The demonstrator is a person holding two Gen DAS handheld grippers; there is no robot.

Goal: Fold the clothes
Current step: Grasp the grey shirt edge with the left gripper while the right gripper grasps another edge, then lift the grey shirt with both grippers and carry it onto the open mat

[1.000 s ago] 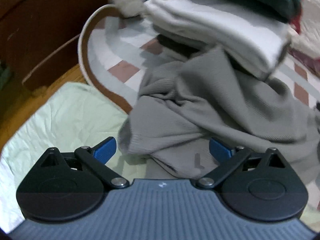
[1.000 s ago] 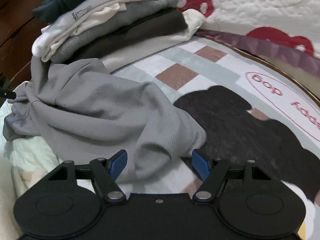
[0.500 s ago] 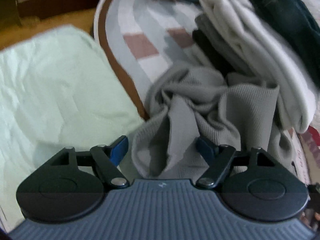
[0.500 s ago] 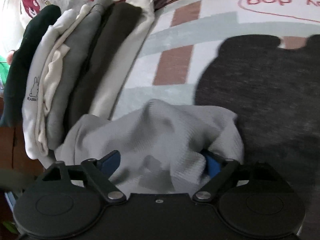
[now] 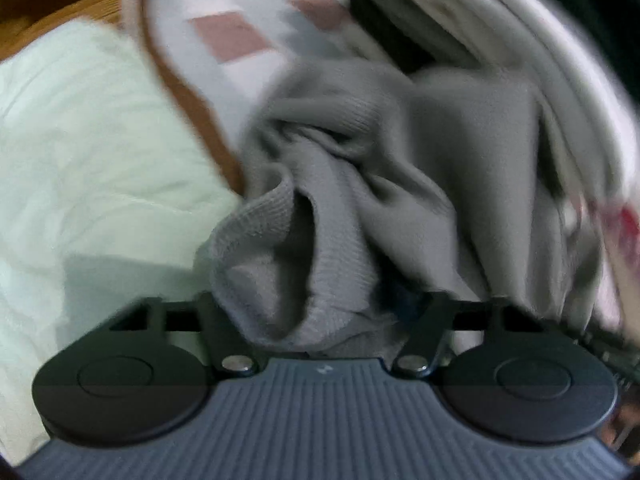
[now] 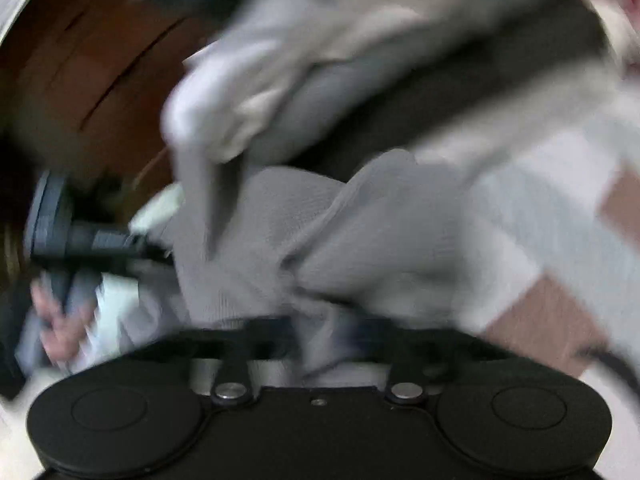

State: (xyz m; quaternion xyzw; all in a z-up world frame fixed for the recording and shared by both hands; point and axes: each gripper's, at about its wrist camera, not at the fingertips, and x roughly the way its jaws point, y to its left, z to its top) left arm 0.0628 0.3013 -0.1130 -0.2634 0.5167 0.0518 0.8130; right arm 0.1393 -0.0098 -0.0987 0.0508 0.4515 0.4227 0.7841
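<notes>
— What have we got nearest the lens?

— Our left claw (image 5: 320,300) is closed down on a ribbed hem of the grey garment (image 5: 400,152), cloth bunched between its arms. Our right claw (image 6: 320,340) looks pinched nearly shut on another fold of the same garment (image 6: 360,240), though blur softens that view. The left claw (image 6: 88,240) also shows in the right view, with a hand (image 6: 56,320) on its grip.

— And where does the garment lie?

— Crumpled, in loose ridges, partly on the patterned mat (image 5: 240,36) and just over its brown edge beside a pale green sheet (image 5: 88,160).

— How far along are we?

— We judge it midway: one grey piece is unfolded and gripped at two spots, while just behind it sits a stack of folded clothes (image 5: 520,48), touching it at the back. The grey one needs spreading flat and folding.

— The count?

— One loose garment, two claws, one stack; in it we make out roughly five layers, white, grey and dark, but blur forbids a firm number. Farthest off, brown wooden furniture (image 6: 80,60).
</notes>
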